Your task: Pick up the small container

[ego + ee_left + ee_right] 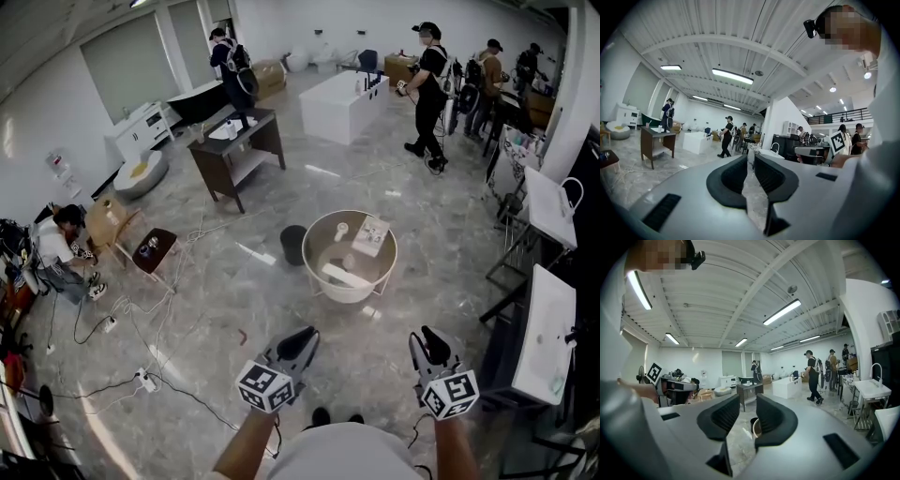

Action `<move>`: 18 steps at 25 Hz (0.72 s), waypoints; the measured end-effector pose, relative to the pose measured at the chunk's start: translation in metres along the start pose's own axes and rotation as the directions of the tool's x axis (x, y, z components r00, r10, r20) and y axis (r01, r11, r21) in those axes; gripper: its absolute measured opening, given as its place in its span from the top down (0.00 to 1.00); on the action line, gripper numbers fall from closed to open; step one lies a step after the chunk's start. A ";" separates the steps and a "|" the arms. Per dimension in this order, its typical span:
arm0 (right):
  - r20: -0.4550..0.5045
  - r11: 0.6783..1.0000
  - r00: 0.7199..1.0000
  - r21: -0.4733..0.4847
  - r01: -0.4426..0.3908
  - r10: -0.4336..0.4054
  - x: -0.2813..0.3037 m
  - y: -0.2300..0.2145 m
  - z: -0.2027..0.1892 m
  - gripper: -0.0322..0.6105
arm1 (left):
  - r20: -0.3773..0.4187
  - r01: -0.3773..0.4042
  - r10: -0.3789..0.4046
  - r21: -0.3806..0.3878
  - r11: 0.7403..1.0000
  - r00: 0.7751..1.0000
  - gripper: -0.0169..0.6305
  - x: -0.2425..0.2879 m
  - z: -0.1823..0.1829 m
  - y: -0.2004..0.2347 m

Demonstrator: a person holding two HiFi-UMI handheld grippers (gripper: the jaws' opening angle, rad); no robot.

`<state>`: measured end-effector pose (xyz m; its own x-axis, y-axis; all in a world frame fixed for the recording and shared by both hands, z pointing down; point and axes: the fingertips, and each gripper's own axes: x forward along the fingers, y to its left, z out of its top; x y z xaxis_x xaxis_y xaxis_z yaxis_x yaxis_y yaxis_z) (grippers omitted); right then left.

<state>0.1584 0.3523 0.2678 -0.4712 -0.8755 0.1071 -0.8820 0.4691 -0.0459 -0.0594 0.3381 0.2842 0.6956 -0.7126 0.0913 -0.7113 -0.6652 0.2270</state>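
Left gripper is held out low in front of the person on a bare forearm that comes up from the bottom edge, its marker cube facing the head camera and its jaws angled forward and a little to the right. In the left gripper view its jaws stand only a narrow slit apart, with nothing but pale floor showing through. Ahead lies the small dark container, a squat round bin standing upright on the floor, just beside the left wall of a big white round tub that holds a few pale things. The container sits well apart from both grippers, forward of the left one and forward and to the left of the right one. Right gripper is held at about the same height on the other forearm, pointing forward, its jaws clearly spread and empty; its own view looks between them toward the dark container and the tub's rim.
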 end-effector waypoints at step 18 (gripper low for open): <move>-0.011 1.000 1.000 0.001 0.005 -0.005 0.003 0.002 -0.008 0.46 | -0.020 0.014 -0.015 -0.026 1.000 1.000 0.45 -0.006 -0.011 0.016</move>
<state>0.1550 0.3515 0.2758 -0.4668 -0.8764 0.1183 -0.8842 0.4647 -0.0462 -0.0737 0.3344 0.2980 0.7081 -0.6979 0.1074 -0.6983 -0.6694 0.2536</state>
